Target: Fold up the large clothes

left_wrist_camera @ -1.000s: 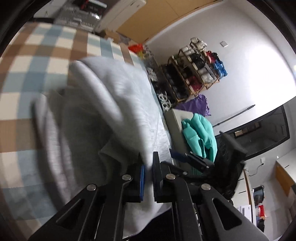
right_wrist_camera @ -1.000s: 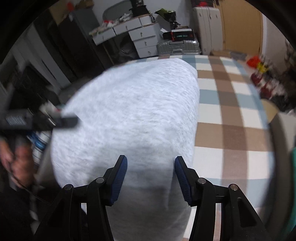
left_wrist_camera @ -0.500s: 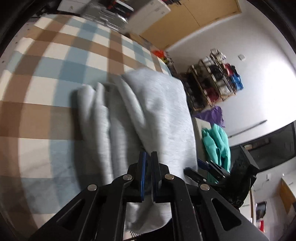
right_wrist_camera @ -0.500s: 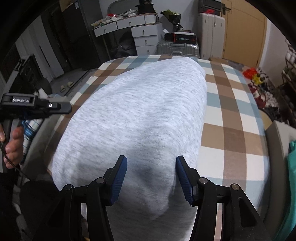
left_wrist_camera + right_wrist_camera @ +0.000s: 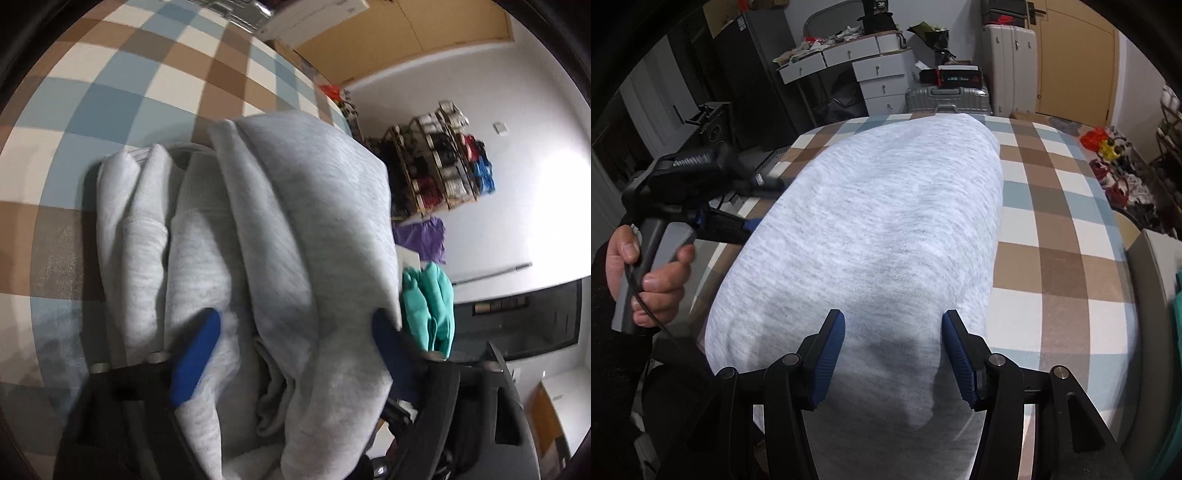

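Observation:
A large grey sweatshirt (image 5: pixel 295 203) lies folded in thick rolls on the checked bed cover (image 5: pixel 110 74). My left gripper (image 5: pixel 295 317) hovers over its near end. Its jaws are opening wide, with cloth lying between them and neither blue pad pressing on it. In the right wrist view the sweatshirt (image 5: pixel 886 221) stretches away across the bed (image 5: pixel 1071 221). My right gripper (image 5: pixel 894 321) stands half open over the near edge, cloth in the gap, pads off it. The left gripper (image 5: pixel 764 203), held by a person's hand (image 5: pixel 653 273), sits at the garment's left edge.
A shoe rack (image 5: pixel 439 162), purple cloth (image 5: pixel 421 232) and a teal garment (image 5: pixel 428 302) lie beside the bed. Beyond its far end stand white drawers (image 5: pixel 875 74), a silver suitcase (image 5: pixel 945 98) and a white suitcase (image 5: pixel 1012 62). Toys (image 5: pixel 1104 147) litter the floor on the right.
The left jaws, shut on a fold of the sweatshirt before, have spread wide and let it go. The left gripper has sunk toward the bed. The right gripper has stayed put.

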The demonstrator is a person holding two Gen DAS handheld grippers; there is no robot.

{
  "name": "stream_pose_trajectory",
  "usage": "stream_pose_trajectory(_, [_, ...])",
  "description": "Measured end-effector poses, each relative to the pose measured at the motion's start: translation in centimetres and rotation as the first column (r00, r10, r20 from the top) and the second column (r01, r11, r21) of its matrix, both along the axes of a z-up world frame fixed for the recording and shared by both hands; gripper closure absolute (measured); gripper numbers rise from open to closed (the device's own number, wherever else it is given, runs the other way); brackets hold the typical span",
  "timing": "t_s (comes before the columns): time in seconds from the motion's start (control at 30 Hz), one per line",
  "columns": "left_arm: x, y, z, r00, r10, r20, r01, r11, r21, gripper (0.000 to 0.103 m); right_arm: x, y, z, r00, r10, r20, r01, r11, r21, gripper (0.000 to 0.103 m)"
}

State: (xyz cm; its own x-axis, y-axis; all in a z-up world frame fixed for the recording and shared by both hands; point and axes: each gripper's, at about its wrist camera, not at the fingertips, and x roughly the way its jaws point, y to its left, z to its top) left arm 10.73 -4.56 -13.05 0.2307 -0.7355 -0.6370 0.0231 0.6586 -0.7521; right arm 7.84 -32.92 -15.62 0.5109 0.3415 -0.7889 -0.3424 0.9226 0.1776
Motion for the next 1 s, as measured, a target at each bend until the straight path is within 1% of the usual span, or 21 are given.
stream_pose_trajectory(0.03, [0.0,0.2,-0.4,1.0,0.007,-0.007,-0.007,1.0,-0.029,0.022,0.0,0.0,0.0,1.0,0.001,0.002,-0.001,1.0,-0.001,0.048])
stream_pose_trajectory(0.1, [-0.1,0.3,-0.7,1.0,0.018,-0.005,-0.018,0.998,-0.061,0.022,-0.1,0.0,0.0,1.0,0.002,0.005,-0.002,1.0,-0.001,0.048])
stream_pose_trajectory(0.2, [-0.4,-0.2,-0.9,1.0,0.027,0.009,-0.027,0.997,-0.073,0.024,-0.1,0.0,0.0,1.0,0.001,0.007,-0.001,1.0,0.004,0.048])
stream_pose_trajectory(0.23, [-0.6,-0.4,-0.7,0.999,0.025,0.028,-0.023,0.997,-0.068,0.036,-0.1,0.0,0.0,1.0,0.001,0.008,-0.002,1.0,0.006,0.047])
stream_pose_trajectory(0.27, [-0.7,-0.7,-0.5,0.999,0.02,0.043,-0.017,0.998,-0.066,0.059,-0.1,-0.1,-0.1,1.0,0.002,0.008,-0.002,1.0,0.006,0.047])
stream_pose_trajectory(0.33, [-0.7,-1.3,-0.2,0.998,0.002,0.061,0.0,0.999,-0.039,0.079,-0.2,0.0,0.0,1.0,0.003,0.009,-0.003,1.0,0.004,0.047])
stream_pose_trajectory(0.37, [-0.7,-1.6,-0.1,0.997,-0.003,0.072,0.005,1.0,-0.02,0.085,-0.2,0.0,0.0,1.0,0.003,0.01,-0.003,1.0,0.004,0.047])
stream_pose_trajectory(0.43, [-0.8,-1.9,0.0,0.996,-0.006,0.09,0.004,1.0,0.028,0.092,-0.2,-0.1,0.0,1.0,0.003,0.01,-0.003,1.0,0.006,0.047])
stream_pose_trajectory(0.47, [-0.9,-1.9,0.0,0.996,-0.008,0.094,0.005,0.999,0.032,0.095,-0.2,-0.2,0.0,1.0,0.003,0.01,-0.003,1.0,0.009,0.047])
stream_pose_trajectory(0.6, [-1.6,-0.3,1.2,0.99,-0.004,0.14,-0.002,0.999,0.038,0.096,-0.4,-0.1,0.1,1.0,0.002,0.012,-0.002,1.0,-0.009,0.047])
stream_pose_trajectory(0.67, [-2.2,0.9,2.5,0.984,-0.002,0.179,-0.005,0.999,0.04,0.097,-0.6,0.3,0.6,1.0,-0.003,0.017,0.004,0.999,-0.045,0.048])
stream_pose_trajectory(0.7, [-2.5,1.3,2.7,0.982,0.0,0.189,-0.008,0.999,0.04,0.098,-0.8,0.5,0.9,1.0,-0.001,0.027,0.003,0.998,-0.061,0.05])
stream_pose_trajectory(0.77, [-3.2,1.9,3.6,0.977,0.001,0.213,-0.013,0.998,0.058,0.098,-1.3,1.2,2.1,0.997,0.009,0.083,-0.001,0.995,-0.101,0.05])
stream_pose_trajectory(0.8, [-3.3,1.9,3.6,0.976,-0.002,0.217,-0.011,0.998,0.058,0.098,-1.8,1.7,3.0,0.992,0.028,0.122,-0.015,0.995,-0.1,0.05])
stream_pose_trajectory(0.83, [-3.6,1.9,3.7,0.974,-0.007,0.226,-0.007,0.998,0.062,0.098,-2.0,2.1,3.5,0.989,0.049,0.141,-0.037,0.995,-0.087,0.05])
stream_pose_trajectory(0.87, [-3.8,1.9,3.9,0.972,-0.008,0.233,-0.01,0.997,0.074,0.098,-2.2,2.5,3.8,0.988,0.069,0.141,-0.059,0.995,-0.078,0.05])
stream_pose_trajectory(0.9, [-4.0,1.9,4.0,0.972,-0.011,0.233,-0.008,0.997,0.079,0.098,-2.2,3.3,3.8,0.987,0.105,0.12,-0.097,0.993,-0.067,0.05])
stream_pose_trajectory(0.97, [-4.2,2.1,4.0,0.971,-0.008,0.238,-0.012,0.996,0.085,0.098,-2.1,4.8,2.8,0.984,0.171,0.043,-0.168,0.984,-0.053,0.05])
stream_pose_trajectory(1.0, [-4.2,2.0,4.0,0.972,-0.009,0.236,-0.012,0.996,0.087,0.098,-1.6,5.5,1.5,0.979,0.201,-0.036,-0.201,0.979,-0.018,0.051])
